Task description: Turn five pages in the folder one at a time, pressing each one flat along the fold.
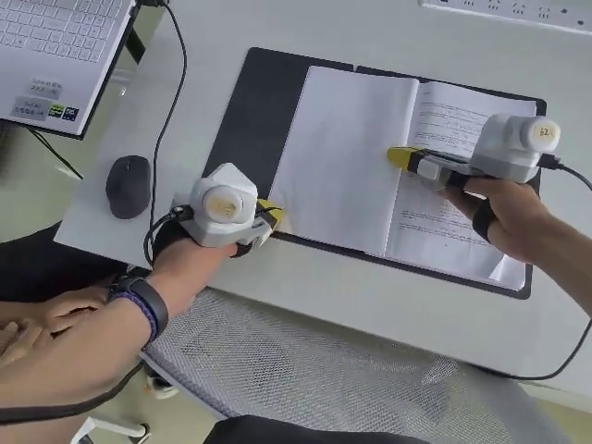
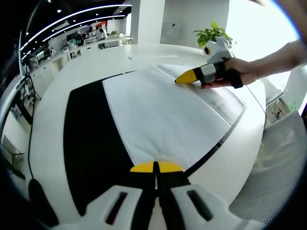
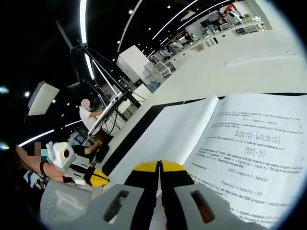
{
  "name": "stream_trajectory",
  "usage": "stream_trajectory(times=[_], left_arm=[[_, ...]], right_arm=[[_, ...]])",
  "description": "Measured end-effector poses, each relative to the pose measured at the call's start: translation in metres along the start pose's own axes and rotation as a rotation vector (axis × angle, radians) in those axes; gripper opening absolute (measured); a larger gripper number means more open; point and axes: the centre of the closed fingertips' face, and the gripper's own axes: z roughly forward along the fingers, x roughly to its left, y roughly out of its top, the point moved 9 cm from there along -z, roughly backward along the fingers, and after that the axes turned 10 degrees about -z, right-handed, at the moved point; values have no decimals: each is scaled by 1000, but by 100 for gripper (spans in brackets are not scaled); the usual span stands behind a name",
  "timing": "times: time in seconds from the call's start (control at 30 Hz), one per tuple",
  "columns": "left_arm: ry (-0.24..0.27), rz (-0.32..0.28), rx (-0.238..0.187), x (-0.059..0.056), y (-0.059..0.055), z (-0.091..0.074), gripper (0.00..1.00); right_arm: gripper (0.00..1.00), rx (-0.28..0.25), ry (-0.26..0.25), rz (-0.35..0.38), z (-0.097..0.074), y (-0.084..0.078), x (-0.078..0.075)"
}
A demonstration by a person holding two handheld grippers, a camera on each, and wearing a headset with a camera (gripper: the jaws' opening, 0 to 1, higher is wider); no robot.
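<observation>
Under right gripper (image 1: 400, 158), printed page (image 1: 458, 116) partly covered, wording unreadable

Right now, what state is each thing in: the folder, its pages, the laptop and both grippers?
Folder: open, flat on the desk.
Blank page: lying on the left.
Printed page: uncovered, on the right.
Laptop: lid open.
Left gripper: shut.
Right gripper: shut, tips by the fold.
</observation>
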Motion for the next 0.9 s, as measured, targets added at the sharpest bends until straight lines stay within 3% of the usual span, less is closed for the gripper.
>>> stream_trajectory(times=[0.43, 0.63, 0.67, 0.73, 0.83, 0.9], left_arm=[[-6, -1, 2, 2, 0, 1, 0], [-5, -8, -1, 2, 0, 0, 0], [-4, -11, -2, 2, 0, 0, 0], [-3, -14, -5, 2, 0, -1, 0], [-3, -15, -3, 1, 0, -3, 0], [-4, -14, -1, 1, 0, -3, 0]], right_arm=[[0, -45, -33, 51, 25, 27, -33], [0, -69, -76, 80, 36, 42, -53], [0, -74, -84, 86, 40, 48, -65], [0, -85, -99, 93, 43, 52, -73], [0, -117, -128, 132, 46, 60, -87], [0, -144, -147, 162, 45, 62, -88]])
